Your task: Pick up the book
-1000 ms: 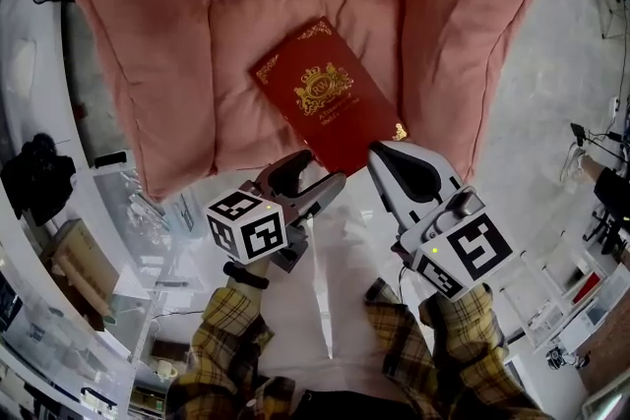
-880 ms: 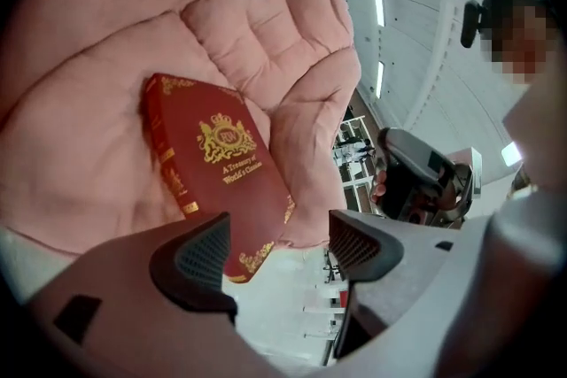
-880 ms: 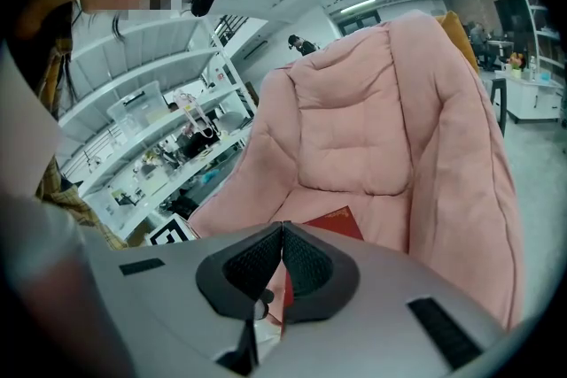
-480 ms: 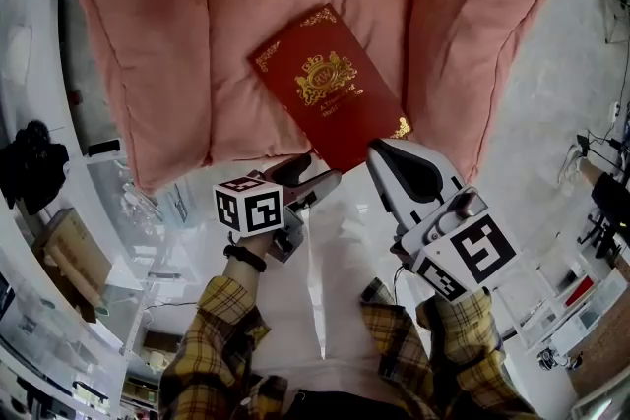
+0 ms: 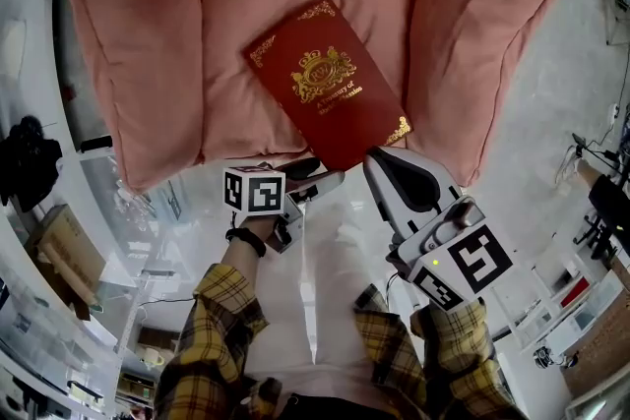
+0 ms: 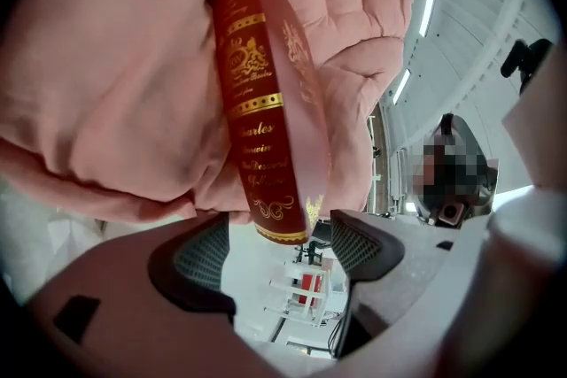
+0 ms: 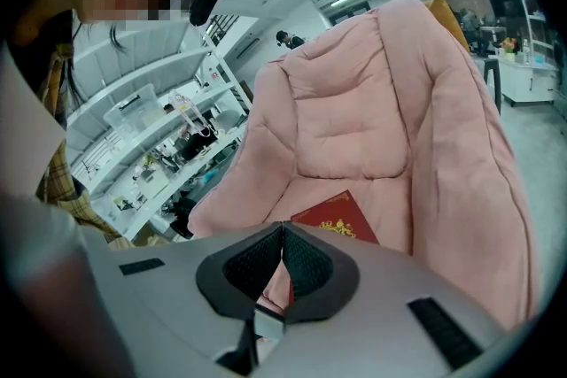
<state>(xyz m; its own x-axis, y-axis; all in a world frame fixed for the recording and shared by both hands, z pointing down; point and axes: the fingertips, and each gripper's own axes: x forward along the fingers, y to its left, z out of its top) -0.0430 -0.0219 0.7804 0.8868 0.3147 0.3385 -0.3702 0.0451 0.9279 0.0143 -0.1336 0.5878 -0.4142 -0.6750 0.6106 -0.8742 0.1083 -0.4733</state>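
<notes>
A red book (image 5: pixel 328 86) with gold print lay flat on the seat of a big pink chair (image 5: pixel 138 44). It sat a bit crooked, with one corner close to the front edge of the seat.

The left gripper (image 5: pixel 313 174) was down at that front edge, turned on its side. Its jaws were wide apart and had hold of nothing. In the left gripper view, the bottom end of the book lined up with the gap between the jaws. It seemed to sit just past their tips, but I could not be sure it was not touching one.

The right gripper (image 5: pixel 374 158) was just beside the book's near corner. Its jaws were pressed together with nothing between them.

Yellow checked sleeves (image 5: pixel 221 330) showed behind both grippers.
</notes>
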